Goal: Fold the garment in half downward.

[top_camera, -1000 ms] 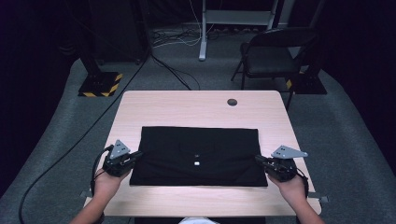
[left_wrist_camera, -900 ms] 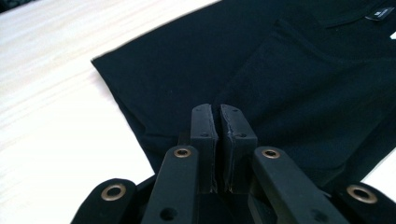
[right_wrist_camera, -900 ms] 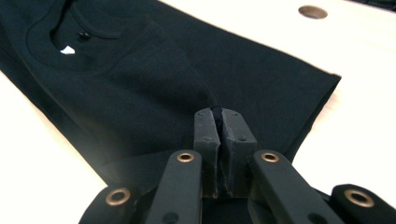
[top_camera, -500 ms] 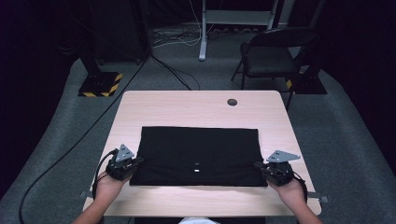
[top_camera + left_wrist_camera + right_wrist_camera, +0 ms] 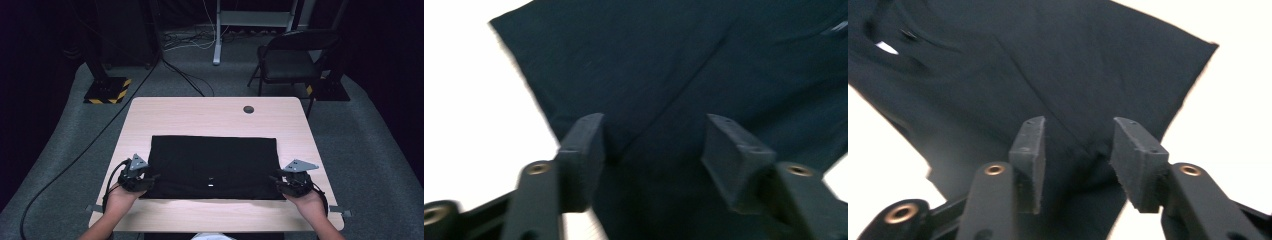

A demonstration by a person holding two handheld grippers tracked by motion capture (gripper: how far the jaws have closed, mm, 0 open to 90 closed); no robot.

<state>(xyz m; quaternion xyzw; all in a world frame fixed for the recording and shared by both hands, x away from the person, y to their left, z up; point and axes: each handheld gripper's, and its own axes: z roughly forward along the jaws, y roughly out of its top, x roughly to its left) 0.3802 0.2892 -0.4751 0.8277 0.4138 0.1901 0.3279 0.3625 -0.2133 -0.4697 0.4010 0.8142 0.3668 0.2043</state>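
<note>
A black cloth [image 5: 215, 160] lies flat as a wide rectangle on the near half of the pale wooden table [image 5: 200, 115]. A small white tag [image 5: 211, 184] shows near its front edge. My left gripper [image 5: 150, 177] sits at the cloth's near left corner. In the left gripper view the cloth [image 5: 664, 60] runs between and under that gripper [image 5: 651, 145], whose jaws stand well apart. My right gripper [image 5: 274, 178] is at the near right corner. There too the gripper [image 5: 1075, 145] is open, with a ridge of cloth [image 5: 1048, 60] rising between the jaws and the tag [image 5: 885, 47] far off.
A dark round cable hole [image 5: 248, 109] sits near the table's far edge. Beyond the table stand a black chair [image 5: 290, 55] and a stand base with yellow-black stripes [image 5: 107, 90]. Cables trail over the grey carpet at left.
Both grippers have slid a little toward the table's front edge at the cloth's near corners. The white tag has shifted the same way.
</note>
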